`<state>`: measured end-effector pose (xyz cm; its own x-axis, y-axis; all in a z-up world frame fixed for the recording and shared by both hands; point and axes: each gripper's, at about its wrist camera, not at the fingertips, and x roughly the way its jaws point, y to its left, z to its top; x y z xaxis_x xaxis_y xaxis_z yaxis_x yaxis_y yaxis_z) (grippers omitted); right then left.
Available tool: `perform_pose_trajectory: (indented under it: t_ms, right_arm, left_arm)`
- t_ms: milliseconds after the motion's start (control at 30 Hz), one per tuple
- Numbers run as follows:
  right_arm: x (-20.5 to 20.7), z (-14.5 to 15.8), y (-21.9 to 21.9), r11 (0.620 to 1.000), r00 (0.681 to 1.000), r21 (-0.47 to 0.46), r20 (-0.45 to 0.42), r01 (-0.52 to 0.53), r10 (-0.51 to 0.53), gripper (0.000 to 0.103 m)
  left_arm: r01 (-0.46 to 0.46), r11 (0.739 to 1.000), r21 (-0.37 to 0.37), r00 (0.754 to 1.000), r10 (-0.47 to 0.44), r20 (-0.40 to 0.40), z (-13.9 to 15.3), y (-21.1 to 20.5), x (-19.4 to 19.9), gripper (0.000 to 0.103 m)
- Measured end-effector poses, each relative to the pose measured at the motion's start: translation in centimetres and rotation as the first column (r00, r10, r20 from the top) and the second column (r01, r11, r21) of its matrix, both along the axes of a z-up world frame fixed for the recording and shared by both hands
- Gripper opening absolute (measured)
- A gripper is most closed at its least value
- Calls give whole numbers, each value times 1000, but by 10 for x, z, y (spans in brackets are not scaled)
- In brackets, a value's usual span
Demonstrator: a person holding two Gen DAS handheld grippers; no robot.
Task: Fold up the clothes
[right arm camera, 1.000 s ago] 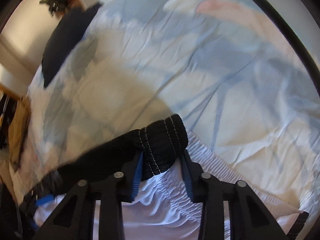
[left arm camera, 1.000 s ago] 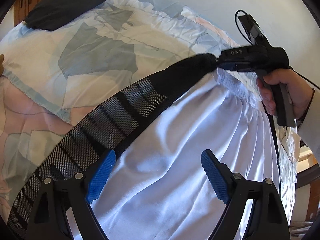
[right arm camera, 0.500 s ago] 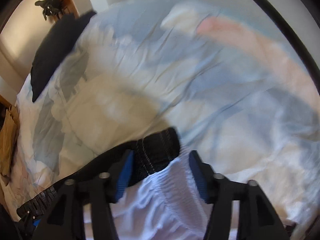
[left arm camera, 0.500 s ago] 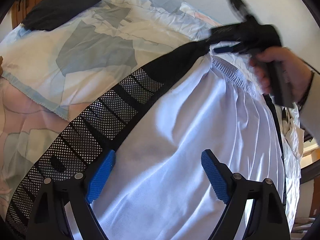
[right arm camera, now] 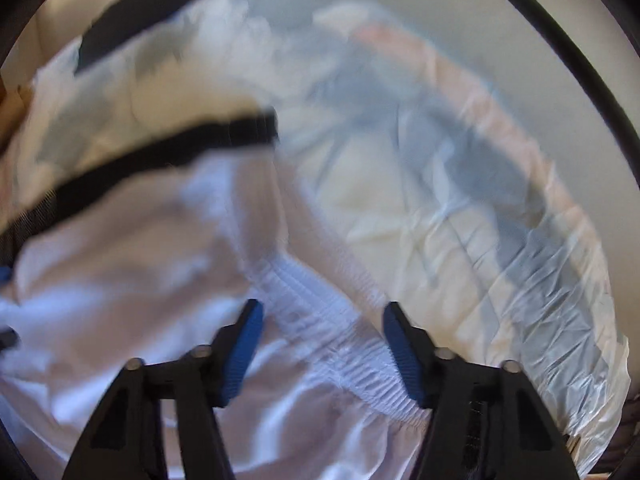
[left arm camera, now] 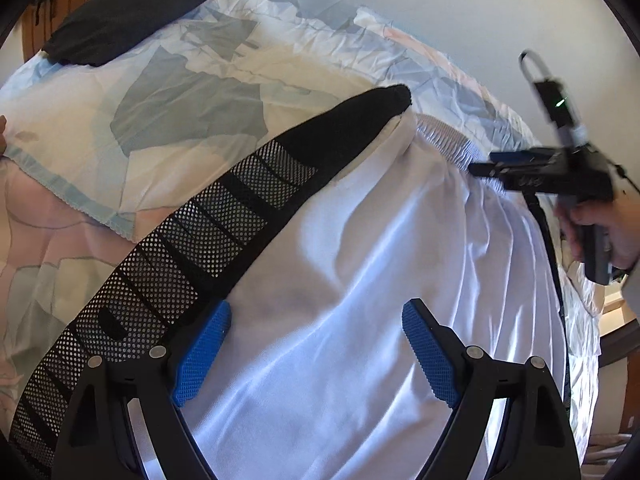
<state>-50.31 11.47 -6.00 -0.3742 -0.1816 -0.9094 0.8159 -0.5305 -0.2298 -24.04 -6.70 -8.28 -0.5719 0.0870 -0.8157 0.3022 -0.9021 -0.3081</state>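
Right gripper (right arm camera: 322, 344) jaws apart, straddling shorts (right arm camera: 120, 280) waistband, clear.

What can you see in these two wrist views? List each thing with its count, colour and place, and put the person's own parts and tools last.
White garment: one, white with an elastic waistband, spread on the bed.
Black mesh side panel: one, black, along the garment's left edge in the left wrist view.
Bedspread: one, pale blue, cream and pink pattern, under the garment.
Black cushion: one, black, at the bed's far left corner.
Wall: plain, off-white, behind the bed.
Left gripper: one, black with blue pads, open over the white cloth.
Right gripper: one, black with blue pads, open above the waistband.
Hand: one, holding the right gripper's handle.
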Motion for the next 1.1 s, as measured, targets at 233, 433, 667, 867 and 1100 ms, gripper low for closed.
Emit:
perform_pose_trajectory:
  t_ms: [233, 433, 667, 867, 1100]
  right_arm:
    - [-25, 1, 10, 999, 988, -42, 151, -13, 19, 17]
    - [-41, 7, 8, 999, 985, -23, 170, 27, -23, 3]
    - [-38, 20, 6, 999, 995, 0, 87, -49, 49, 74]
    - [-58, 3, 15, 999, 956, 28, 292, -40, 30, 63]
    - [-61, 21, 21, 998, 974, -32, 217, -57, 62, 6]
  left_arm:
    - [-11, 1000, 16, 1000, 11, 6, -3, -5, -4, 87]
    - [-15, 999, 32, 1000, 15, 6, -4, -6, -5, 87]
    - [-19, 999, 39, 1000, 18, 7, -4, -7, -5, 87]
    - [-10, 1000, 27, 1000, 10, 11, -4, -3, -5, 87]
    - [-14, 999, 29, 1000, 14, 12, -4, -3, -6, 87]
